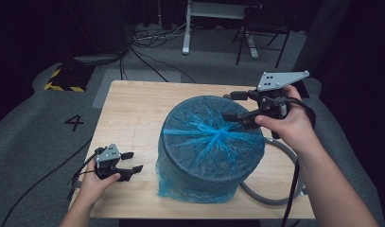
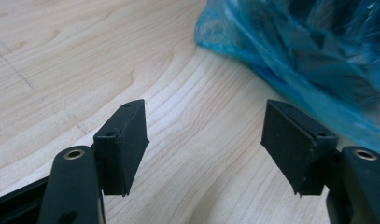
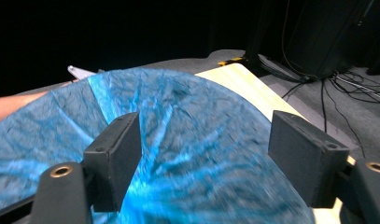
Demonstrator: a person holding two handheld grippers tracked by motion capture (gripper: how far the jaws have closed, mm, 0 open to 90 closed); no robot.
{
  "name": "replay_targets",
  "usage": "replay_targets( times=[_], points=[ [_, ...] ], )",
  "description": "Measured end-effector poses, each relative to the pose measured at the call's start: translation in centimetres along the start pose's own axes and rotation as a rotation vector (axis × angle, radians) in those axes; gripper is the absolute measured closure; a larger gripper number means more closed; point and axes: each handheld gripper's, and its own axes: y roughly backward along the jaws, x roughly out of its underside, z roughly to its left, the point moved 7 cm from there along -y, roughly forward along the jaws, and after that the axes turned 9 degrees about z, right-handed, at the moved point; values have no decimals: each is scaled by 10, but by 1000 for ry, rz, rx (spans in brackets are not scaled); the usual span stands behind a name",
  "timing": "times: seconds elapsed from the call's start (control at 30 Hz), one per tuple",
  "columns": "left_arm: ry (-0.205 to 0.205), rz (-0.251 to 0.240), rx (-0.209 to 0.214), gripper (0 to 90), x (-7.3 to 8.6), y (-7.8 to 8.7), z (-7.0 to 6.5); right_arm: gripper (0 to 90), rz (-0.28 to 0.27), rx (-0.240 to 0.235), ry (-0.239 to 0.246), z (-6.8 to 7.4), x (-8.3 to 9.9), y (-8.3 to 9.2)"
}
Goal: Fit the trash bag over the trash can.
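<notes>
A round dark bin (image 1: 211, 142) wrapped in a crinkled blue plastic bag (image 2: 309, 56) stands in the middle of the light wooden table (image 1: 133, 109). The bag's folds gather at the centre of the bin's top. My left gripper (image 1: 135, 161) is low over the table at the front left. It is open, its jaws pointing at the bag's bottom edge with bare wood between them (image 2: 204, 135). My right gripper (image 1: 228, 106) is held above the bin's far right rim, open, with the bag-covered top (image 3: 187, 121) below its jaws (image 3: 204, 140). Neither gripper touches the bag.
A grey ring (image 1: 263, 198) lies on the table at the right, partly under the bin. Beyond the table are grey carpet, a yellow-and-black striped mat (image 1: 62, 80), floor cables (image 1: 147, 61), a desk leg (image 1: 186, 33) and a chair (image 1: 263, 33).
</notes>
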Motion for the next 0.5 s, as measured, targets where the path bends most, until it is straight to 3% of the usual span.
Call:
replay_targets(
  times=[0.1,0.23,0.5],
  points=[
    [-9,28,-27,295,3,-3,2,244,10,-17,-6,4,-4,-12],
    [3,39,-29,291,7,-7,5,235,17,-45,13,12,-8,-28],
    [4,89,-53,280,16,-12,9,226,64,-49,1,18,-7,-55]
  ],
)
